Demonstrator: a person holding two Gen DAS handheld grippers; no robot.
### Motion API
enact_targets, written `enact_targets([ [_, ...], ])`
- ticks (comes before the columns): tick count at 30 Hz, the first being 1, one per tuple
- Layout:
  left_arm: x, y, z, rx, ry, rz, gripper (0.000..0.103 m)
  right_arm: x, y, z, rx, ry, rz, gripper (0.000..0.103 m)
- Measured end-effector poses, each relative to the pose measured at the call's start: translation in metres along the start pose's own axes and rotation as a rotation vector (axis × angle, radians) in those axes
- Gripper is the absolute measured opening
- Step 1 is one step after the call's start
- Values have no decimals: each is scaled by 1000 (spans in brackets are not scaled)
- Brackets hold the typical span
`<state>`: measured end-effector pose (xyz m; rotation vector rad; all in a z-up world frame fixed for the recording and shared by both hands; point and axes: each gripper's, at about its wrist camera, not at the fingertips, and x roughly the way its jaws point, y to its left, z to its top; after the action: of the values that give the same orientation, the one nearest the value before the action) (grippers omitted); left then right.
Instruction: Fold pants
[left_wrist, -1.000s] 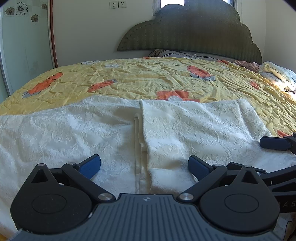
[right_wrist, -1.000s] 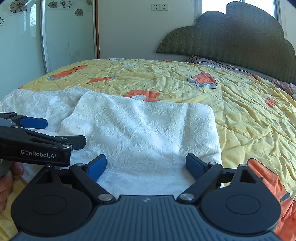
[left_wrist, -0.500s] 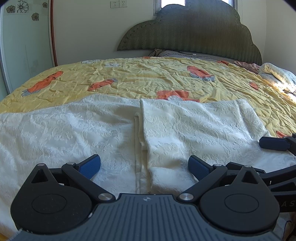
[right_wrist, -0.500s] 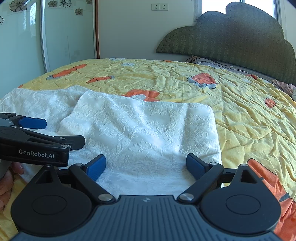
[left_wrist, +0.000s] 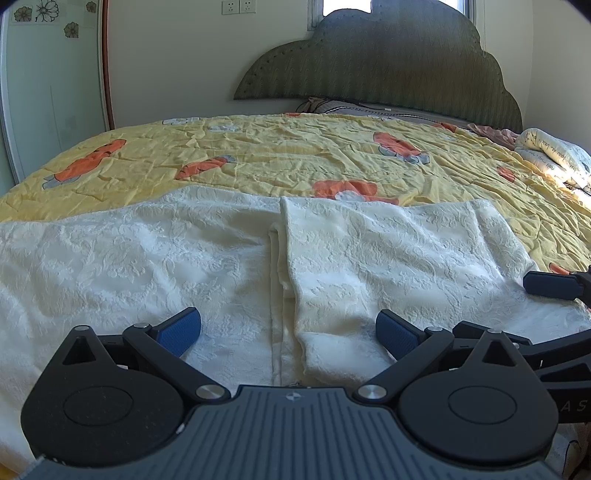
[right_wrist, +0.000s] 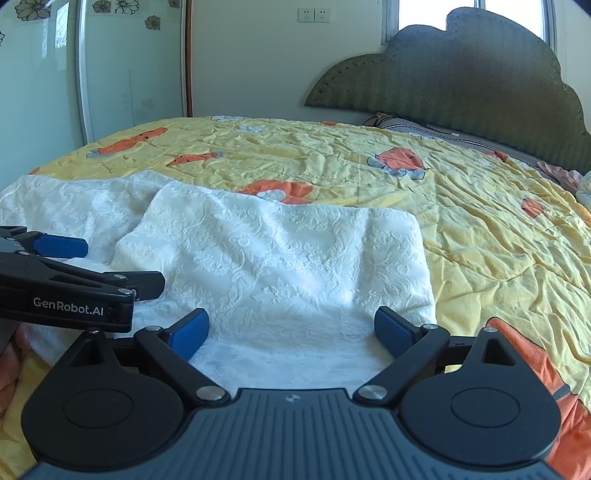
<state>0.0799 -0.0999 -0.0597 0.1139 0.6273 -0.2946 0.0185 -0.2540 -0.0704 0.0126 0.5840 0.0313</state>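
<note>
White embossed pants (left_wrist: 388, 254) lie flat across the near side of the bed, one part folded over with its edge running down the middle (left_wrist: 288, 280). My left gripper (left_wrist: 288, 332) is open just above the cloth, straddling that folded edge. In the right wrist view the pants (right_wrist: 288, 258) end at a straight right edge. My right gripper (right_wrist: 291, 330) is open low over the near end of the cloth. Each gripper shows in the other's view: the right one's blue pad (left_wrist: 550, 284) at the right, the left gripper (right_wrist: 74, 288) at the left.
The yellow quilt (left_wrist: 295, 155) with orange prints covers the bed. A dark headboard (left_wrist: 388, 62) stands at the far end, with a rolled blanket (left_wrist: 554, 151) at the far right. A glass wardrobe door (right_wrist: 44, 74) is at the left. A hand (right_wrist: 11, 365) shows at lower left.
</note>
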Motion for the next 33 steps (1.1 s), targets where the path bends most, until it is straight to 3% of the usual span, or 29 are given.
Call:
enact_targets([
  [5, -15, 8, 0, -4, -5, 47, 103, -11, 16, 9, -32, -25, 39, 97],
  [8, -31, 23, 1, -4, -6, 42, 103, -3, 28, 11, -110, 35, 30, 97],
  [11, -59, 47, 3, -26, -34, 73, 98, -14, 43, 18, -135, -34, -1, 97],
  [17, -118, 123, 6, -132, -102, 192, 99, -45, 122, 45, -327, -238, 186, 95],
  [20, -134, 170, 6, -254, -75, 273, 98, -48, 183, 43, -514, -295, 275, 83],
  [22, -140, 203, 6, -360, -27, 307, 97, -47, 215, 38, -615, -306, 317, 66],
  [24, -143, 233, 2, -484, -3, 294, 96, -45, 247, 30, -720, -326, 347, 62],
  [28, -142, 283, -16, -753, 51, 177, 94, -41, 286, 10, -898, -341, 344, 58],
  [33, -130, 303, -34, -900, 104, 41, 93, -35, 288, -12, -992, -261, 298, 58],
])
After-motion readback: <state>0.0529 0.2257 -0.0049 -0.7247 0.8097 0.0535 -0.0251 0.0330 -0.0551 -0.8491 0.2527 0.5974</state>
